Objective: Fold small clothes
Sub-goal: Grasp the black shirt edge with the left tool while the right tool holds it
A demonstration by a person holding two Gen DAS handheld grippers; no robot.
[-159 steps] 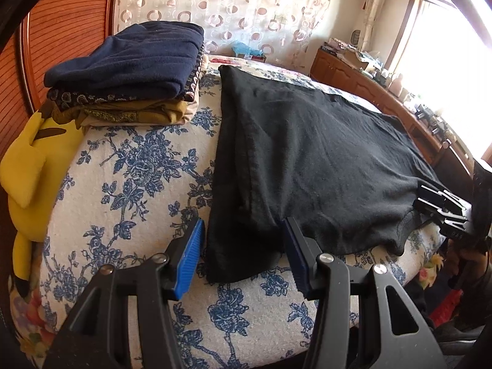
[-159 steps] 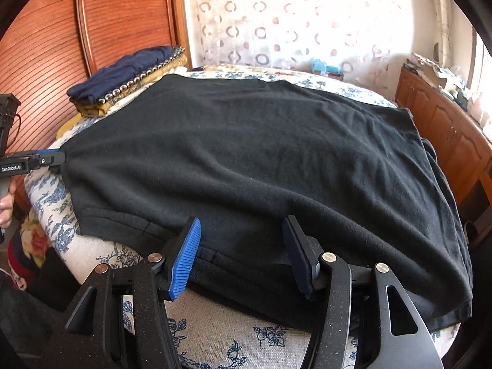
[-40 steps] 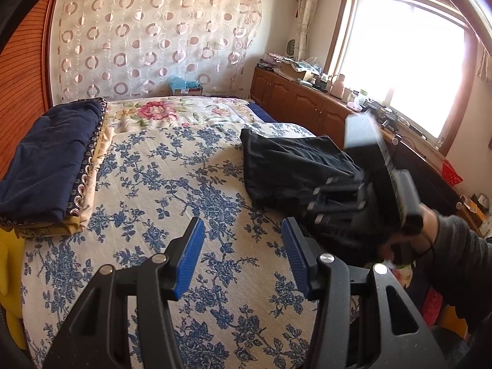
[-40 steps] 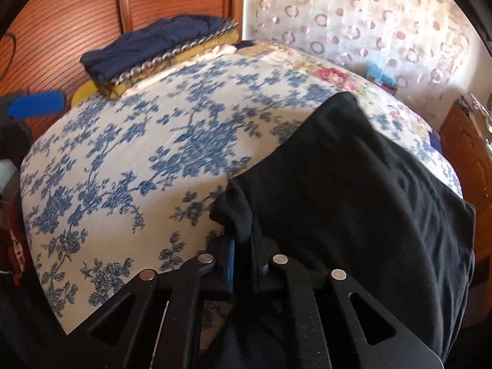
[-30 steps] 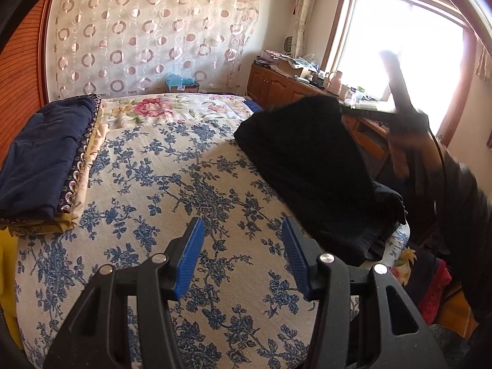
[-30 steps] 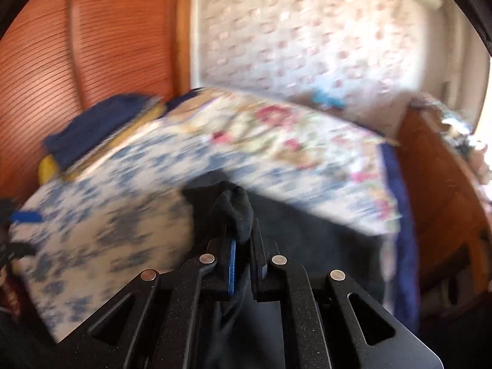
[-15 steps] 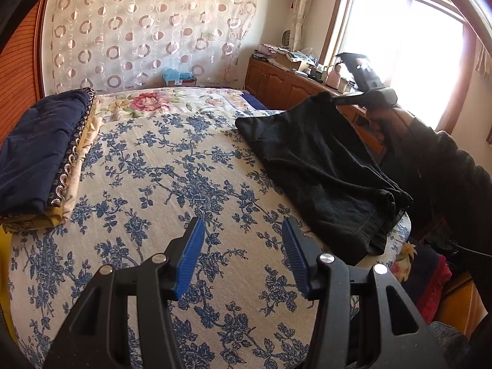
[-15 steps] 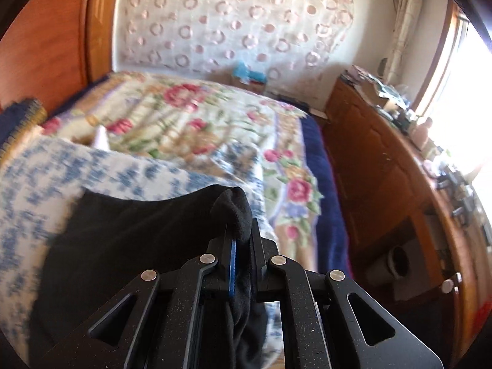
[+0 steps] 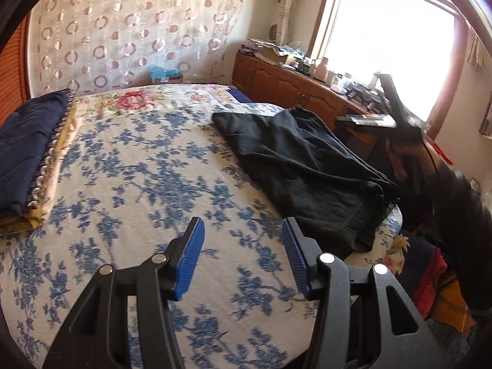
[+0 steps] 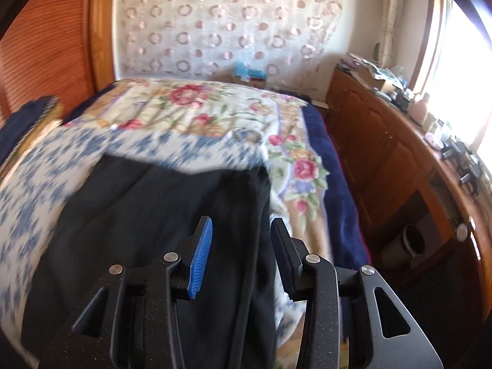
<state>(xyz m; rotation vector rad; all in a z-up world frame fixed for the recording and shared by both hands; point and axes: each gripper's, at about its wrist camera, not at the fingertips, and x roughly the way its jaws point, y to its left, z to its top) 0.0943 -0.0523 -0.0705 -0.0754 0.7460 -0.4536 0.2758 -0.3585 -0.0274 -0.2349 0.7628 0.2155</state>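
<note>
Black garment (image 10: 147, 215) released, right tool (image 10: 241, 255) opening

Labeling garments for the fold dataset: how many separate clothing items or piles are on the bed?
2. A black garment lies folded at the bed's right edge. A stack of folded clothes, navy on top, sits at the left edge. The stack's item count cannot be told.

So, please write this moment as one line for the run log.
stage: folding | black garment: folded on bed | right tool: opening, cloth between pads, not pressed | left tool: open, empty | folded pile: untouched
</note>
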